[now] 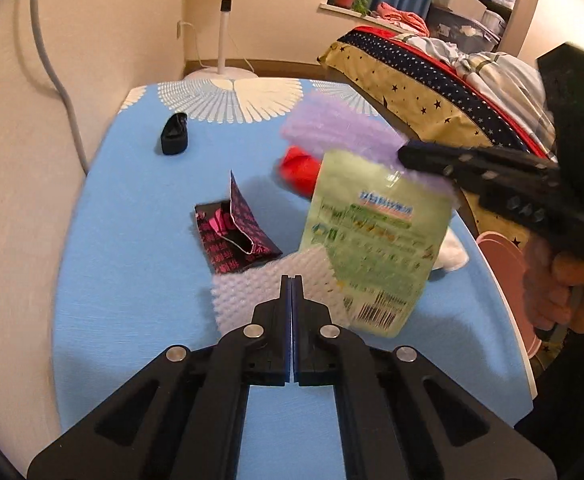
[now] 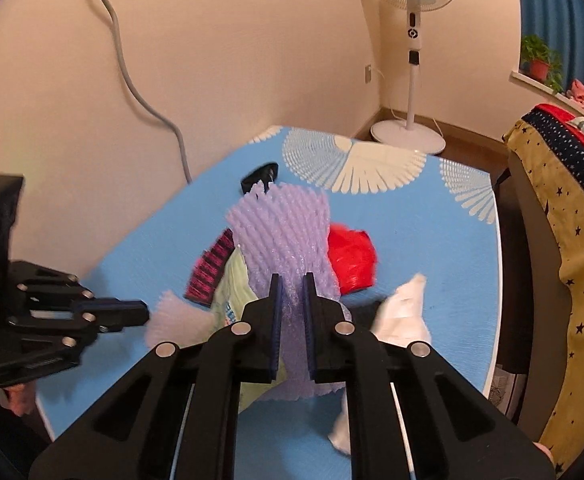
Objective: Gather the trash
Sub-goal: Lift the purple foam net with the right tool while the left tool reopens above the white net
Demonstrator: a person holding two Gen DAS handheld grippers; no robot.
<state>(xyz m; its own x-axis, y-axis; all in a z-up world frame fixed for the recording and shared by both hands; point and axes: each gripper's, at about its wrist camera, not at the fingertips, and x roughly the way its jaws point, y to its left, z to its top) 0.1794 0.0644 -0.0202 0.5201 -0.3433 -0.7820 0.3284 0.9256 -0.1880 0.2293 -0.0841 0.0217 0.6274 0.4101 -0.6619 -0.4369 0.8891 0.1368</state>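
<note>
My right gripper (image 2: 292, 280) is shut on a purple foam net (image 2: 283, 232) and a pale green snack bag (image 1: 376, 240), held above the blue table (image 1: 131, 208). It also shows from the side in the left wrist view (image 1: 408, 156). My left gripper (image 1: 292, 280) is shut and empty, its tips over a white foam net (image 1: 259, 288). It shows at the left in the right wrist view (image 2: 143, 314). A black and pink wrapper (image 1: 231, 232), red crumpled plastic (image 2: 352, 260) and a white tissue (image 2: 404, 312) lie on the table.
A small black object (image 1: 175, 134) lies at the table's far left. A bed with a starred cover (image 1: 432, 92) stands to the right. A standing fan (image 2: 412, 40) is beyond the far edge. A grey cable (image 2: 131, 80) hangs on the left wall.
</note>
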